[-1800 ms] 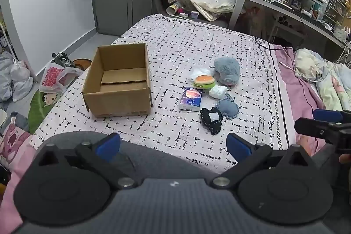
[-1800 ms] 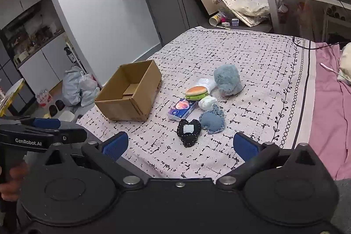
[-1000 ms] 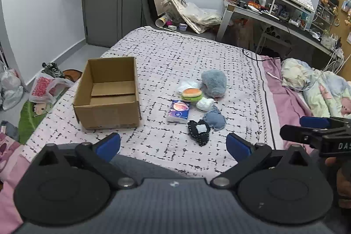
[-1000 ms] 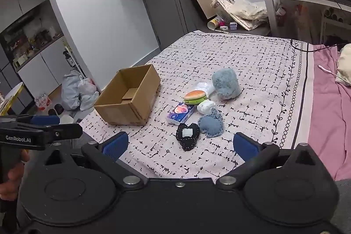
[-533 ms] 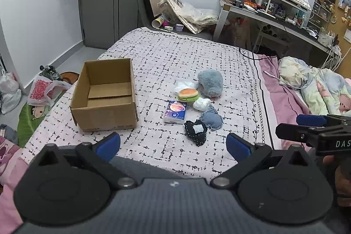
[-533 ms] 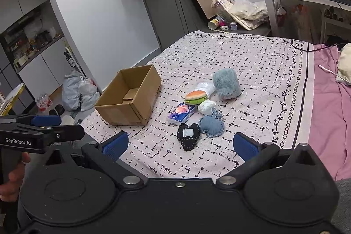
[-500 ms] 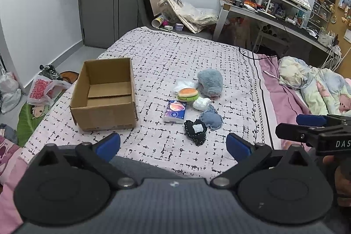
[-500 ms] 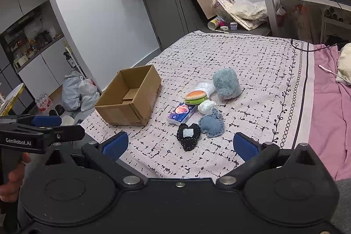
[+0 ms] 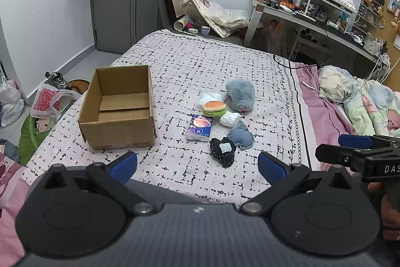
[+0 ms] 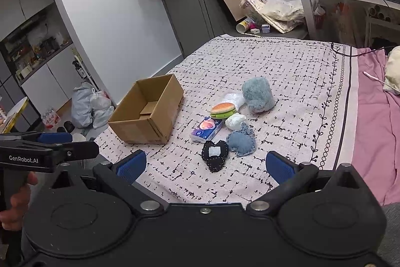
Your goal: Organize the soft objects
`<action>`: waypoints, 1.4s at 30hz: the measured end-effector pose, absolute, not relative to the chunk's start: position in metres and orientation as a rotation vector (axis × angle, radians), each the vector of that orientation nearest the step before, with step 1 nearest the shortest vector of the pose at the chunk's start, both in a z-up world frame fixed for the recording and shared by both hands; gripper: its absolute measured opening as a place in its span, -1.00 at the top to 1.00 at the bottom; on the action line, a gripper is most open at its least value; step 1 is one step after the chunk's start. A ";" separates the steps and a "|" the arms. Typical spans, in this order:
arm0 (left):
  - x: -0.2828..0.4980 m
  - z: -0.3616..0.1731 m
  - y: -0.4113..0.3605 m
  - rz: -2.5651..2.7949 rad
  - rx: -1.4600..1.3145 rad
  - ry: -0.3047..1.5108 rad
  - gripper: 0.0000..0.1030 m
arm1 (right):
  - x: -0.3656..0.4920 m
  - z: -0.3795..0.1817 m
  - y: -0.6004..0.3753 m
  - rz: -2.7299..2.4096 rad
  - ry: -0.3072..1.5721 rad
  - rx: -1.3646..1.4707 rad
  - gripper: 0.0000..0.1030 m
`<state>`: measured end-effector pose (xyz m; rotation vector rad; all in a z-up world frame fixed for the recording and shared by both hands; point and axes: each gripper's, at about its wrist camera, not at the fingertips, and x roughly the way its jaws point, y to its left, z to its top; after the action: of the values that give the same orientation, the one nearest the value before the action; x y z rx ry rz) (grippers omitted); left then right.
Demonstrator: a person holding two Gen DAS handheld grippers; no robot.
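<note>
both tools spread | left tool (image 9: 197, 164) | right tool (image 10: 205, 165) | black heart pillow (image 10: 215, 156) just ahead

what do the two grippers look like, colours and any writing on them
Both are matte black handheld units. The left gripper and right gripper each have blue ribbed pads on black linkage arms with silver pivot pins above two round black discs. Seen from the side, the left gripper's body reads "GenRobot.AI" in white; the right's shows "DAS", cut off at the frame edge. No cables or sleeves visible.

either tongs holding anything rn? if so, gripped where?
Nothing held. Left tongs and right tongs are both open, short of the soft toys; the black heart cushion lies untouched on the bed.
</note>
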<state>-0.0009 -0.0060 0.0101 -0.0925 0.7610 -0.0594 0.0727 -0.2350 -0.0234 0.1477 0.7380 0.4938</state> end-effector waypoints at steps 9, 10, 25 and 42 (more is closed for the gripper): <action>0.003 0.008 -0.005 -0.055 -0.094 0.764 -0.98 | 0.074 -0.023 -0.235 0.495 0.741 0.152 -1.00; 0.003 0.008 -0.005 -0.055 -0.094 0.764 -0.98 | 0.073 -0.023 -0.235 0.495 0.741 0.152 -1.00; -0.001 0.008 -0.006 -0.049 -0.100 0.756 -0.98 | 0.072 -0.022 -0.235 0.489 0.743 0.145 -1.00; 0.028 0.005 -0.015 -0.055 -0.141 0.765 -0.98 | 0.084 -0.020 -0.232 0.477 0.769 0.161 -1.00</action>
<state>0.0279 -0.0155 0.0052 -0.1413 0.7645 -0.0545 0.0841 -0.2318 -0.0204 0.1605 0.7685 0.4766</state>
